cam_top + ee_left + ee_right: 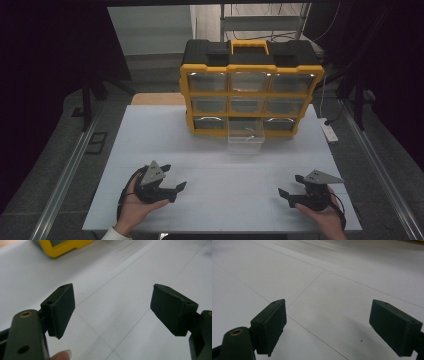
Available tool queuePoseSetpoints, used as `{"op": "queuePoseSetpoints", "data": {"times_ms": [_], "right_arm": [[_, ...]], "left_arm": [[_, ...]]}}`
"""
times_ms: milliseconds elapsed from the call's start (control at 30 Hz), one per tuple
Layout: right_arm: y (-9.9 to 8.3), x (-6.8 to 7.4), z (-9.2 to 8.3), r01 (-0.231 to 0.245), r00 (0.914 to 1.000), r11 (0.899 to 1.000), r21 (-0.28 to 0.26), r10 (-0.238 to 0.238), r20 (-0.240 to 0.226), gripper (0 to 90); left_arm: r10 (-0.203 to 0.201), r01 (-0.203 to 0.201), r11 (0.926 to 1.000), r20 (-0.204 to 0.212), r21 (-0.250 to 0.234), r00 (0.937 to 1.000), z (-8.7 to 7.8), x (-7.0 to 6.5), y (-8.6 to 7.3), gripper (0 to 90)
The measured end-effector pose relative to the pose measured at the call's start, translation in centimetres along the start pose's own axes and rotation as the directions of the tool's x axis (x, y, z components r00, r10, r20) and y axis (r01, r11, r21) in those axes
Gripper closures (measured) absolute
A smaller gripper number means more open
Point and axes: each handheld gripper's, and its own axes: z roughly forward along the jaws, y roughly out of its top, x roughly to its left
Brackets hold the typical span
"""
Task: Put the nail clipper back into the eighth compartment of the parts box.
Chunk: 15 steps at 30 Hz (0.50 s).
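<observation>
A yellow and black drawer cabinet [250, 90] stands at the back of the white table [165, 145]; its corner [63, 246] shows in the left gripper view. The bottom-middle clear drawer [245, 135] is pulled out, with a small item inside that is too small to tell. My left gripper [173, 176] rests in a hand near the front left, open and holding nothing, pads [63, 307] wide apart. My right gripper [291, 186] lies in the other hand near the front right, also open and holding nothing, pads [270, 325] spread over bare table.
A white power strip [329, 131] lies off the table's right edge. Metal rails [65, 180] run along both sides of the table. A wooden board [157, 99] sits behind the table at left. Open table surface lies between the grippers and the cabinet.
</observation>
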Motion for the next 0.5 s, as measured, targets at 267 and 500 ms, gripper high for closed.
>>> {"op": "queuePoseSetpoints", "data": {"times_ms": [267,500], "right_arm": [[0.06,0.16,-0.32,0.016,0.9998,1.0,-0.022,-0.016,-0.008,14.4],[-0.04,0.27,-0.56,0.025,0.9996,0.999,-0.027,-0.025,-0.013,14.3]], "left_arm": [[-0.027,0.026,0.9996,-0.012,-0.013,0.9996,-0.15,0.62,-0.51,19.9],[-0.025,0.025,0.9996,-0.007,-0.012,0.9997,0.04,0.69,-0.38,19.5]]}}
